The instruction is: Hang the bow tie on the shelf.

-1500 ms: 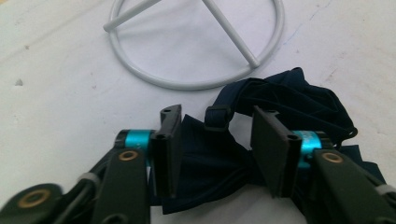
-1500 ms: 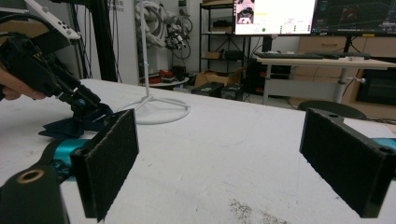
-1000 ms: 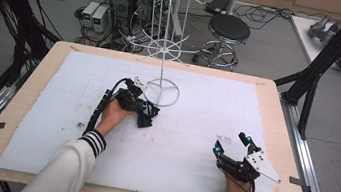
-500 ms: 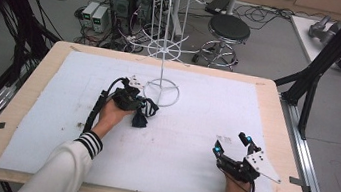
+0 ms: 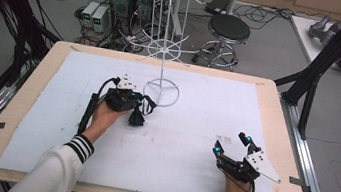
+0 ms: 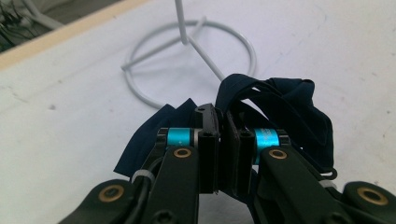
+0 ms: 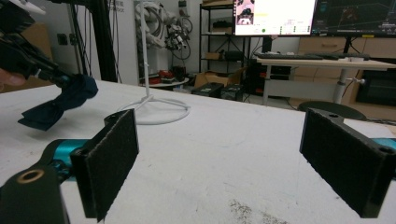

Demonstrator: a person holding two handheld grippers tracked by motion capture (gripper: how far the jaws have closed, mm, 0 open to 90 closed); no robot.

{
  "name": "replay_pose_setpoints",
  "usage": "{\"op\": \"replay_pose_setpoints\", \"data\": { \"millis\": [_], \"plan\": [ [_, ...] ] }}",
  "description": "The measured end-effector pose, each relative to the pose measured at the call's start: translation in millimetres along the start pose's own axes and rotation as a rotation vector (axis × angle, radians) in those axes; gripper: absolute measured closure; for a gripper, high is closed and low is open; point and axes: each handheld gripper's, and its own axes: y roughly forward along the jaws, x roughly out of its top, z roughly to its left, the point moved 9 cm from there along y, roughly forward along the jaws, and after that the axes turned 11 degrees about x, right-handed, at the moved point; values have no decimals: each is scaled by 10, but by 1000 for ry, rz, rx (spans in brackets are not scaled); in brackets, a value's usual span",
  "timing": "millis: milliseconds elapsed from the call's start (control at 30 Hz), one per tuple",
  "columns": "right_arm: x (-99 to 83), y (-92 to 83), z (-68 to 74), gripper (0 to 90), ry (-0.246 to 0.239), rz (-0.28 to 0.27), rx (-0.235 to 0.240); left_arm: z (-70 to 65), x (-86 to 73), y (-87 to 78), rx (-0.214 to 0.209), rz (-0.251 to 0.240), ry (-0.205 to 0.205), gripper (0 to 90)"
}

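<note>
Navy fabric strap (limp, crumpled) pinched in left hand-held gripper; right hand-held gripper spread.

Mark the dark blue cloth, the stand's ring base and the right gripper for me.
dark blue cloth [image 6: 285, 100]: left gripper view, on its bunched folds.
ring base [image 5: 174, 94]: high view, on the white wire hoop's right side.
right gripper [image 5: 231, 143]: high view, midway between its spread fingertips.

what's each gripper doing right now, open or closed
Left gripper: closed on the dark blue cloth.
Right gripper: open, holding nothing.
</note>
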Motion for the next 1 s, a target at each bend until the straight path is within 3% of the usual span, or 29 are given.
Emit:
{"op": "replay_pose_setpoints", "data": {
  "millis": [200,333,1000],
  "plan": [
    [1,1,2,108,2,-1,1,89,125,-160,30,-89,13,843],
    [0,0,-1,108,0,0,0,143,198,-261,36,-136,-10,844],
    [1,2,-1,108,-1,-1,-1,378,435,-642,55,-251,-60,845]
  ]
}}
